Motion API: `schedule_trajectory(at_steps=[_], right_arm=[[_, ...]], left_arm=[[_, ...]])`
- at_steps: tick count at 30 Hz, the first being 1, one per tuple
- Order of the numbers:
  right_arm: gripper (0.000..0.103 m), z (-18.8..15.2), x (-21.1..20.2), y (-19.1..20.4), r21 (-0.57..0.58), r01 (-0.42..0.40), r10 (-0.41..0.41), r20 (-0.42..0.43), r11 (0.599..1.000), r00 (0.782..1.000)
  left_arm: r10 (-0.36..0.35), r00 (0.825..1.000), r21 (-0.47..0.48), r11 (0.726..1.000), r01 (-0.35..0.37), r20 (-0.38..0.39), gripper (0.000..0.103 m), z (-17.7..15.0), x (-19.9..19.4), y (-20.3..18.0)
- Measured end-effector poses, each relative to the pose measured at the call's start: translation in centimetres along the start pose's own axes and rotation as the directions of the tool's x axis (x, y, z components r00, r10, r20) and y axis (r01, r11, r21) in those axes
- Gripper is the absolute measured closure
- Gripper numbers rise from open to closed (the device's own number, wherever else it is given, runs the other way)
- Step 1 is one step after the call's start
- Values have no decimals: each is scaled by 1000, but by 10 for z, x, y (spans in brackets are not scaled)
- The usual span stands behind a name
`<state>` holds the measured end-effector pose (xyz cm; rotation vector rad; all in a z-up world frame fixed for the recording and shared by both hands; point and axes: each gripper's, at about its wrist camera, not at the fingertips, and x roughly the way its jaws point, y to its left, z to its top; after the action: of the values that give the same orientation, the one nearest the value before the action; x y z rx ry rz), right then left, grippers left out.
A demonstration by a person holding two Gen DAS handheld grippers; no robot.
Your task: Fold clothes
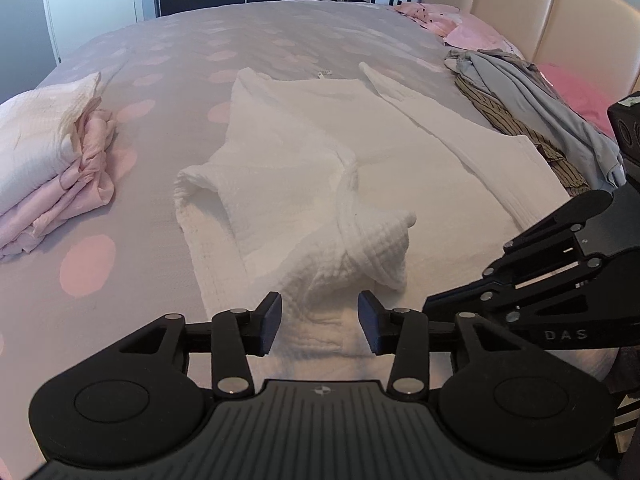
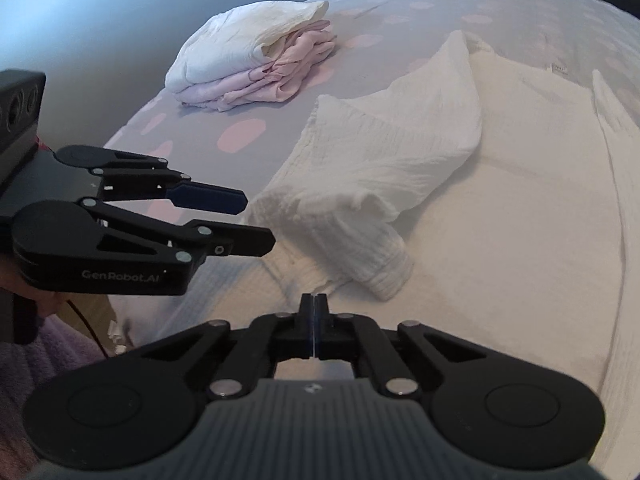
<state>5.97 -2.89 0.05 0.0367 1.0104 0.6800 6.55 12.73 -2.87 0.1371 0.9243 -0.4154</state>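
A white waffle-weave garment (image 1: 320, 160) (image 2: 520, 208) lies spread on the bed, one sleeve (image 1: 376, 240) (image 2: 384, 264) folded across its body. My left gripper (image 1: 320, 322) (image 2: 256, 220) is open just above the garment's near hem, and the pads are not pressing on the cloth. My right gripper (image 2: 315, 304) (image 1: 432, 306) is shut, its tips down at the garment's near edge to the right of the left one. Whether fabric is pinched between its pads I cannot tell.
A folded stack of white and pink clothes (image 1: 48, 152) (image 2: 256, 60) sits on the left of the grey, pink-dotted bed cover (image 1: 120, 240). A heap of unfolded grey and striped clothes (image 1: 540, 100) lies at the right, near pink pillows (image 1: 460, 24) and a padded headboard (image 1: 560, 8).
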Motion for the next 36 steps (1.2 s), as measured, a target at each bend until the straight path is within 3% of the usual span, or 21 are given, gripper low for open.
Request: schedule_trajectory(at_steps=[2, 7, 12, 19, 28, 30, 33, 36], right_arm=[[103, -2, -6, 1, 46, -43, 43, -2, 998, 999], [96, -3, -12, 7, -29, 70, -69, 47, 997, 997], [77, -3, -2, -4, -49, 136, -133, 48, 990, 990], [76, -4, 22, 3, -173, 186, -180, 52, 967, 982], [78, 2, 43, 2, -244, 235, -230, 50, 941, 972], [88, 3, 43, 1, -249, 231, -227, 46, 941, 973], [91, 4, 37, 1, -236, 222, -217, 46, 946, 975], [94, 7, 25, -2, -182, 198, -194, 39, 963, 980]], left_arm=[[6, 1000, -8, 1000, -6, 3, 62, -2, -4, 2], [6, 1000, -30, 1000, -6, -10, 60, -10, -5, 5], [-34, 999, 3, 999, 35, -21, 60, -19, 2, -4], [-65, 997, 67, 996, 67, -30, 60, -19, 22, -21], [-41, 996, 95, 994, 48, -75, 61, -22, 47, -24], [-29, 996, 97, 995, 37, -87, 68, -21, 50, -24], [1, 995, 90, 996, 8, -103, 85, -18, 49, -21], [-2, 995, 71, 997, 9, -104, 92, -13, 41, -13]])
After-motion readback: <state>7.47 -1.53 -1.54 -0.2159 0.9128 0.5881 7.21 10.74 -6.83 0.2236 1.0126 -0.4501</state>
